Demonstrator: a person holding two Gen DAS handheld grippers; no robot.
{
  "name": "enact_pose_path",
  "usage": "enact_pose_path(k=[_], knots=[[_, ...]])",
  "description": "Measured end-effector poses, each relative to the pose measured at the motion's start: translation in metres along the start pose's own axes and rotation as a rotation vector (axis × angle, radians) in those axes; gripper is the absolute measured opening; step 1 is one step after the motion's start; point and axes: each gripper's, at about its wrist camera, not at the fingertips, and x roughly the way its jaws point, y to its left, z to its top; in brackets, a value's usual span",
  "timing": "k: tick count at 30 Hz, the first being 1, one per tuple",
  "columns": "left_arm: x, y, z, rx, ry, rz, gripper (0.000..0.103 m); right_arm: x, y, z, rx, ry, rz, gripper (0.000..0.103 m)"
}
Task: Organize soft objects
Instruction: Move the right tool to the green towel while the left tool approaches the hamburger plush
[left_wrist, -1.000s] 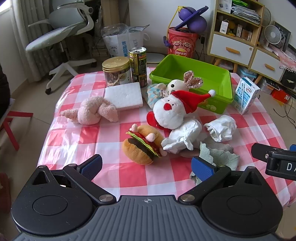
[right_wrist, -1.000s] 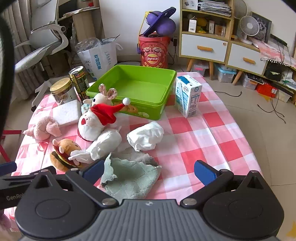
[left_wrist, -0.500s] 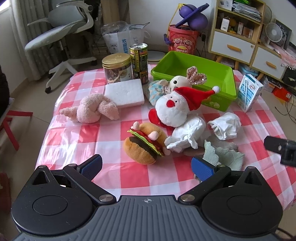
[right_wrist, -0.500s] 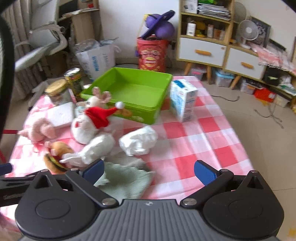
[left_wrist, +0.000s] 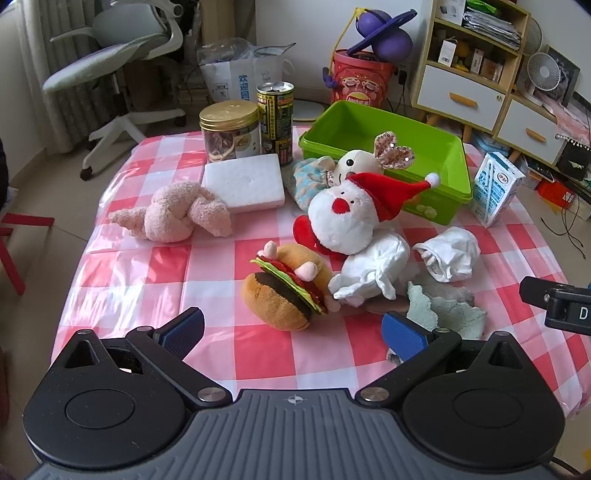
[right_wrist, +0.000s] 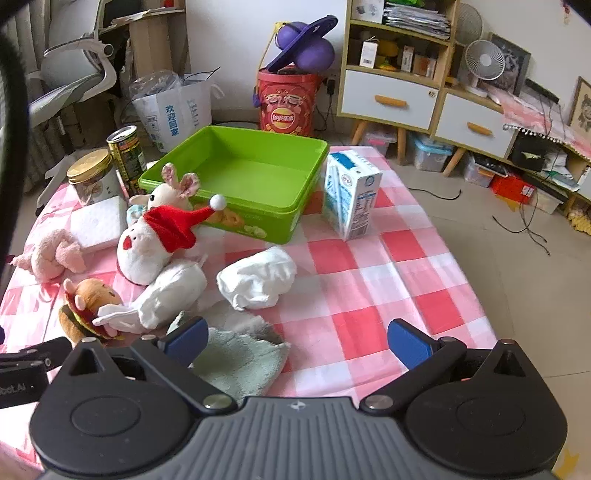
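Note:
Soft toys lie on a red-checked table: a burger plush (left_wrist: 286, 291) (right_wrist: 86, 308), a white Santa-hat plush (left_wrist: 351, 218) (right_wrist: 151, 243), a bunny plush (left_wrist: 360, 158), a pink knotted plush (left_wrist: 173, 216), a white cloth bundle (left_wrist: 448, 253) (right_wrist: 258, 282) and a green-grey towel (left_wrist: 445, 310) (right_wrist: 236, 360). An empty green bin (left_wrist: 384, 147) (right_wrist: 243, 177) stands behind them. My left gripper (left_wrist: 291, 330) is open, above the near edge in front of the burger. My right gripper (right_wrist: 295, 341) is open, above the towel's right side.
A gold-lidded jar (left_wrist: 229, 129), a tall can (left_wrist: 275, 118) and a white foam block (left_wrist: 243, 182) stand at the back left. A milk carton (left_wrist: 496, 188) (right_wrist: 351, 194) stands right of the bin. Chair, shelves and floor clutter surround the table.
Both grippers have shifted slightly over the near table edge, still open. The right one has come back in toward the towel. No object has moved.

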Motion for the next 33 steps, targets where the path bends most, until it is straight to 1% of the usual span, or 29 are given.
enact_pose_path(k=[3,6,9,11,14,15,18,22,27,31,33], knots=[[0.007,0.003,0.0,-0.008,0.01,0.0,0.098,0.002,0.002,0.0,0.007,0.008,0.028,0.089],[0.014,0.009,0.001,-0.043,0.026,-0.025,0.098,0.005,0.005,-0.001,-0.001,0.032,0.066,0.089],[0.016,0.015,0.001,-0.065,-0.001,-0.079,0.098,0.013,0.001,-0.002,0.01,0.078,0.103,0.089],[0.017,0.015,0.003,-0.053,-0.006,-0.129,0.098,0.019,-0.003,-0.003,0.013,0.111,0.125,0.089],[0.023,0.012,0.005,-0.029,-0.002,-0.17,0.097,0.028,-0.01,-0.004,0.03,0.159,0.155,0.089],[0.026,0.01,0.005,-0.016,0.006,-0.178,0.097,0.03,-0.012,-0.004,0.037,0.176,0.164,0.089],[0.039,0.01,0.005,-0.003,0.066,-0.173,0.093,0.037,-0.019,-0.005,0.071,0.208,0.215,0.089],[0.051,0.024,0.006,-0.055,0.109,-0.169,0.089,0.047,-0.032,-0.004,0.157,0.253,0.271,0.089],[0.054,0.042,0.012,-0.13,0.091,-0.167,0.09,0.061,-0.043,-0.002,0.218,0.284,0.301,0.086],[0.058,0.054,0.017,-0.214,0.089,-0.177,0.09,0.071,-0.049,-0.003,0.297,0.331,0.365,0.081],[0.061,0.056,0.019,-0.247,0.094,-0.182,0.09,0.074,-0.05,-0.004,0.321,0.345,0.381,0.08]])
